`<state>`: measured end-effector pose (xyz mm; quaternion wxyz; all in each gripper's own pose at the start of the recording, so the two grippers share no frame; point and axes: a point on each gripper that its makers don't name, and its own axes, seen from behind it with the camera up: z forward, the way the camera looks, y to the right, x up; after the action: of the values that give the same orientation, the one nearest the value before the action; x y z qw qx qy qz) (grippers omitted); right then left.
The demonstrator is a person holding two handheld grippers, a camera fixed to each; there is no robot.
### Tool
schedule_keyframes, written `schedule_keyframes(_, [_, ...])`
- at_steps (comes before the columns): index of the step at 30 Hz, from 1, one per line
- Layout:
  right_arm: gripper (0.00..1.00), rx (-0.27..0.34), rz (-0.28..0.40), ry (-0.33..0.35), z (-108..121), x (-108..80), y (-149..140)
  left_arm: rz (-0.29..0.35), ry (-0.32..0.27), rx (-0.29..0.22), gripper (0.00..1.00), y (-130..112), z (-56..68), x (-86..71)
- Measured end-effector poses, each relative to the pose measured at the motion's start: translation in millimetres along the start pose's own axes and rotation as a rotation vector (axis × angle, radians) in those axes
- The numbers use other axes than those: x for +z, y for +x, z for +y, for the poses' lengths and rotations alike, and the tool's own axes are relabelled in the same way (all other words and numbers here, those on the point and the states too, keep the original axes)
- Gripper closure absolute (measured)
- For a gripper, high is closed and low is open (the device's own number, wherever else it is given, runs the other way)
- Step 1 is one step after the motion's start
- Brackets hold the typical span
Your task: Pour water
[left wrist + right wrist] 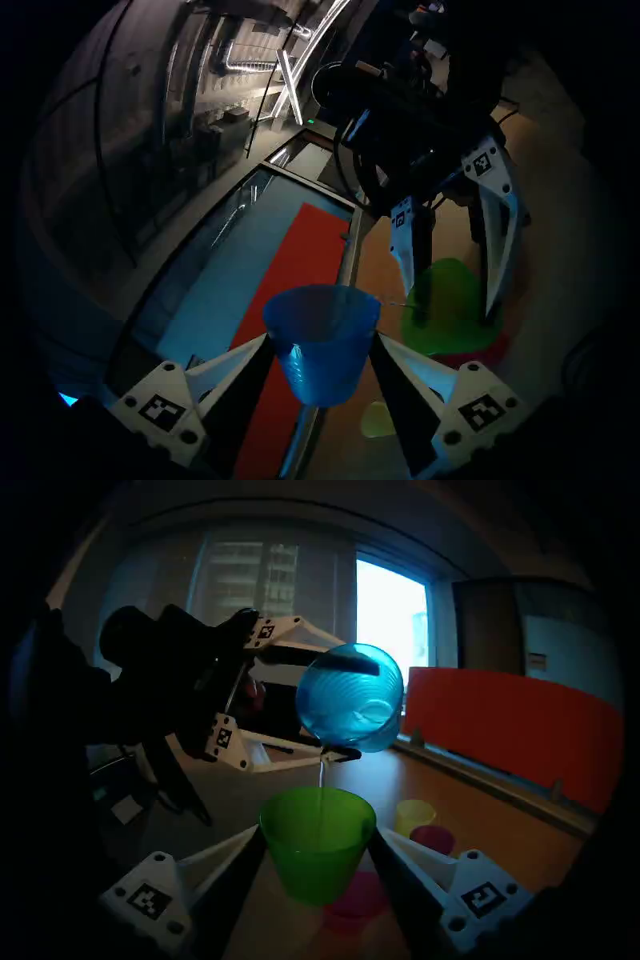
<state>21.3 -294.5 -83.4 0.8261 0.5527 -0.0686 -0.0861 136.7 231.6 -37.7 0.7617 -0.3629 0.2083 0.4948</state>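
Note:
My left gripper (322,346) is shut on a blue cup (322,342), which it holds tipped over. In the right gripper view the blue cup (350,694) lies on its side above a green cup (318,840), and a thin stream of water (322,788) runs from its rim into the green cup. My right gripper (318,836) is shut on the green cup and holds it upright over the wooden table (472,816). In the left gripper view the green cup (448,308) sits between the right gripper's fingers (500,240).
A yellow cup (414,816) and a dark red cup (432,838) stand on the table behind the green one, and a pink cup (356,900) lies below it. A red partition (512,720) runs along the table's far edge. A bright window (390,624) is behind.

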Motion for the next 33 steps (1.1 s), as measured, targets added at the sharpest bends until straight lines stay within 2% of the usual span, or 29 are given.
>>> schedule_keyframes(33, [0.11,-0.004,0.005,-0.007,5.0,4.6,0.1,0.002,0.008,0.051,0.19,-1.0,2.4,1.8])
